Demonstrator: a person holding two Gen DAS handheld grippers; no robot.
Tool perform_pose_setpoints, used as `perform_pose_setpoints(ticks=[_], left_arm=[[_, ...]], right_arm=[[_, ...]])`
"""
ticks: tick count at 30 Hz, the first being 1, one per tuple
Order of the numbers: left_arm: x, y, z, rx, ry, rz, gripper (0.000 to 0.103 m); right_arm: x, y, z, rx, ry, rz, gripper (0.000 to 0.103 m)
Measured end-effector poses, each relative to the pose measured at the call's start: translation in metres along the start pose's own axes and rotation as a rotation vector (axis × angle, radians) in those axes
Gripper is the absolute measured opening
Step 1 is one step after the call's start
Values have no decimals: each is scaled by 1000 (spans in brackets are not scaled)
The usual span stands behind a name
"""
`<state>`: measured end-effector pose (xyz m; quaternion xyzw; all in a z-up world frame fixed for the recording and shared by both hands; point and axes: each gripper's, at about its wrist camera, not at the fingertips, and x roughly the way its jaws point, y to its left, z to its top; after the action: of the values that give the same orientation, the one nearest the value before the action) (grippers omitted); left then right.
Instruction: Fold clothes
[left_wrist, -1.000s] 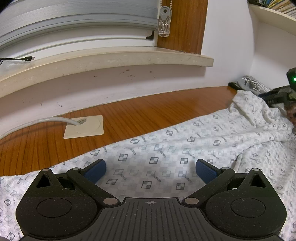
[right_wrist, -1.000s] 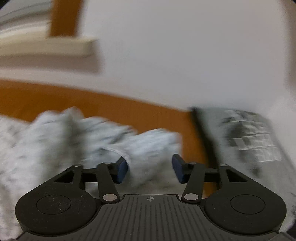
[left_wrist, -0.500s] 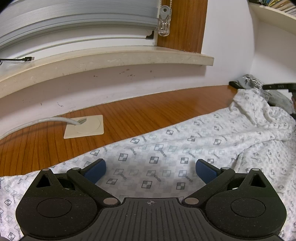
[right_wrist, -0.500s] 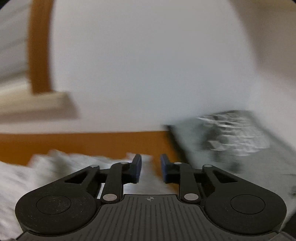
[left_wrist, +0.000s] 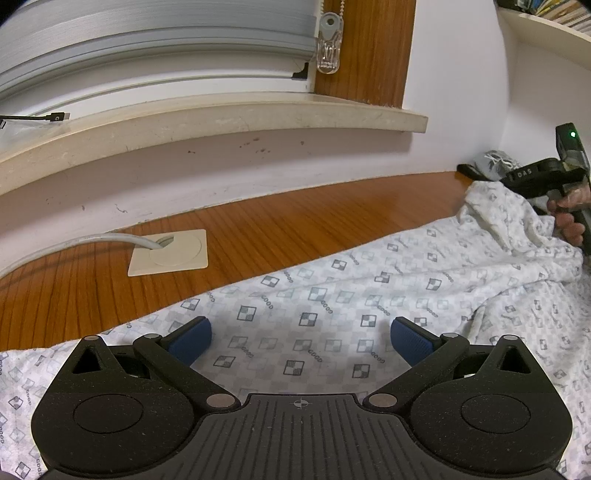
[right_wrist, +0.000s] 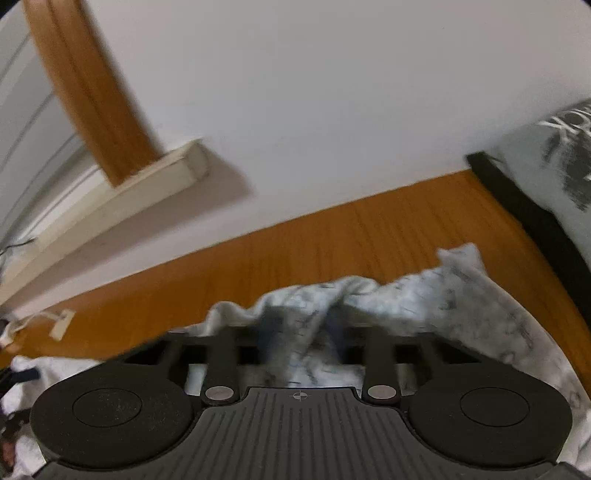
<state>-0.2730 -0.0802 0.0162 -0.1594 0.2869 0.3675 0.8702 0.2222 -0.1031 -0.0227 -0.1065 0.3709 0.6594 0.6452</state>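
Note:
A white garment with a grey check print (left_wrist: 332, 306) lies spread over the wooden table (left_wrist: 295, 218). My left gripper (left_wrist: 301, 338) is open, hovering just above the flat cloth with nothing between its blue pads (left_wrist: 190, 338). My right gripper (right_wrist: 301, 328) is shut on a bunched edge of the garment (right_wrist: 424, 295) and holds it lifted above the table; its pads are mostly covered by cloth. In the left wrist view the right gripper's body (left_wrist: 543, 177) shows at the far right by the raised cloth.
A beige cable grommet plate (left_wrist: 168, 253) with a grey cable sits on the table at left. A stone window sill (left_wrist: 221, 118) and white wall run behind. A folded grey printed garment (right_wrist: 554, 162) lies at the back right corner.
My right gripper closed from open onto the garment's edge, swung left and lifted it. My left gripper stayed open and still.

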Motion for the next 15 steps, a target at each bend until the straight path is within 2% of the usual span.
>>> perform_pose_setpoints(ticks=[2, 4, 8, 10, 11, 12, 15], left_arm=[[0, 0, 0, 0, 0, 0, 103], [0, 0, 0, -1, 0, -1, 103], [0, 0, 0, 0, 0, -1, 103], [0, 0, 0, -1, -2, 1, 103], [0, 0, 0, -1, -2, 3, 103], [0, 0, 0, 0, -2, 3, 103], [0, 0, 0, 3, 0, 4, 103]], right_arm=[[-17, 0, 9, -21, -57, -12, 3], [-44, -9, 21, 26, -181, -69, 3], [-44, -15, 29, 12, -192, -242, 6], [-46, -12, 26, -5, -229, -281, 12], [-46, -12, 24, -5, -222, -263, 27], [-44, -12, 22, -6, -200, -239, 46], [-37, -13, 16, -18, -125, -182, 48]])
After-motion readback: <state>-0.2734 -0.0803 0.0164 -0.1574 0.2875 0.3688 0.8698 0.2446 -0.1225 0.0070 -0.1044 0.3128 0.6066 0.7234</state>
